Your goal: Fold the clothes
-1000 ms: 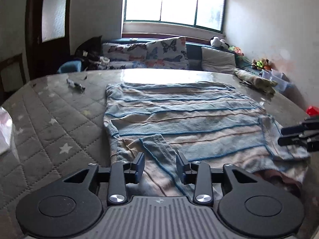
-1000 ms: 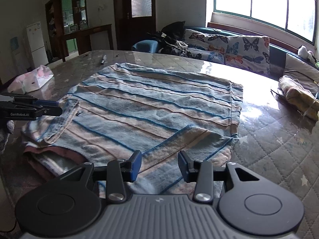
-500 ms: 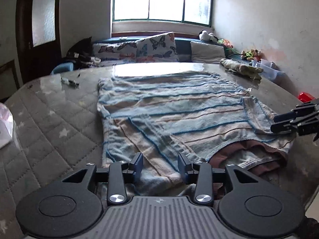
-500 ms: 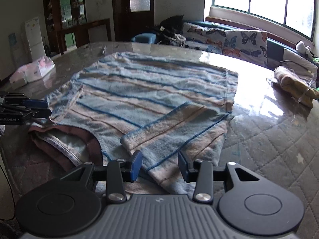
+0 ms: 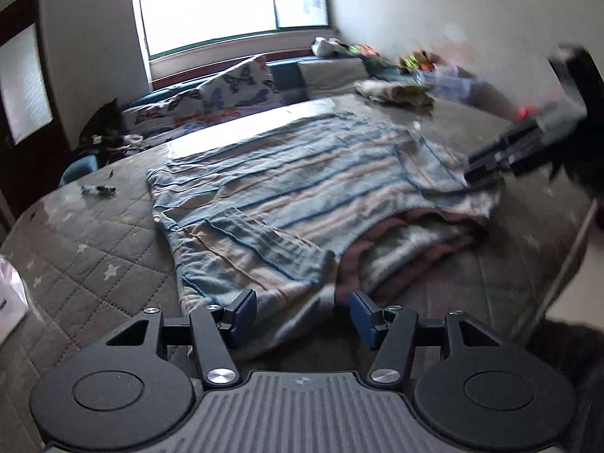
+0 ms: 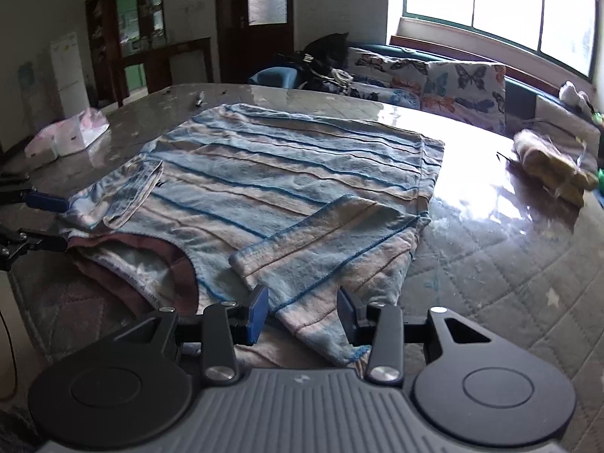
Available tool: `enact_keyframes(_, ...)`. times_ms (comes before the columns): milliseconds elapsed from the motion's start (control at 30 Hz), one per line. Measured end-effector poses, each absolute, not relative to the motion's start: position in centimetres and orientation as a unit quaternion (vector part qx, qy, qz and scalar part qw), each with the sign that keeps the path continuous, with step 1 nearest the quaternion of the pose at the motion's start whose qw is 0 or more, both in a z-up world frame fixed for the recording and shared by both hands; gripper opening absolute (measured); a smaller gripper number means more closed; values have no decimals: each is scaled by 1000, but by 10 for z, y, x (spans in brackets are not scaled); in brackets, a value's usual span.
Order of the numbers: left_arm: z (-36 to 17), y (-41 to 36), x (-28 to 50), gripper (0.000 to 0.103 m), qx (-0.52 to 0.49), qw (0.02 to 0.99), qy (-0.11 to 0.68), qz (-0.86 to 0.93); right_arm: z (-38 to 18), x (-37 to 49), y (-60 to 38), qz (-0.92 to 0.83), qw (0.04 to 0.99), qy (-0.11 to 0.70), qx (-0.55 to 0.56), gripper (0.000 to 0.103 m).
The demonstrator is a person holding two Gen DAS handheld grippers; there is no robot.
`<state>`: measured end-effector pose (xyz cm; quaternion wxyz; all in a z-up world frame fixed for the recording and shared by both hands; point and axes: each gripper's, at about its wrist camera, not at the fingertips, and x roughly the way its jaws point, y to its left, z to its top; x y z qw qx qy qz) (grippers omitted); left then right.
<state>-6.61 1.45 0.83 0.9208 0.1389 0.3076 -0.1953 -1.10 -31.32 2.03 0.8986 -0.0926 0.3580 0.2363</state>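
Both grippers have pulled back toward the near edge of the table since a second ago, and the left one has opened wider. Its view has tipped, too.

The striped shirt (image 6: 287,185) lies spread flat in the middle of the table (image 6: 490,256), with its collar end at the near edge. It has blue, pink and pale stripes. One sleeve (image 6: 321,234) is folded in over the body of the shirt. At the neck hole the dark pink inside (image 5: 407,241) shows.

The left gripper (image 5: 302,315) sits low at the near edge, just past the shirt's hem. Its two fingers are wide apart and hold nothing. The right gripper (image 6: 302,309) is also at the near edge, over a corner of the shirt. Its fingers are apart with cloth lying between them, but they do not pinch it.

Out from the shirt, a beige bundle of cloth (image 6: 547,166) lies near the far right edge of the table. A pink and white plastic bag (image 6: 64,136) sits at the left edge. A small dark thing (image 5: 98,190) lies near the far left corner; it is too small to tell what it is.

Behind the table is a sofa with butterfly cushions (image 6: 453,87), under a bright window (image 5: 226,3)
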Motion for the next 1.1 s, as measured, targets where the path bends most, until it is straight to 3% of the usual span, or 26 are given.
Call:
enact_keyframes(533,-9,-7,-71,57,233,913,263,-209,16,-45,-297,273,871,360,-194,46)
enact_keyframes(633,-8,-8,-70,41,229,914,256,-217,14,-48,-295,273,870,356,-206,47)
enact_keyframes(700,-5,-8,-67,21,214,917,255,-221,13,-49,-293,275,869,352,-216,50)
enact_keyframes(800,2,-3,-59,13,185,924,254,-218,13,-51,-290,276,866,344,-234,52)
enact_keyframes(1100,25,7,-20,10,100,936,265,-209,10,-56,-282,288,863,314,-272,56)
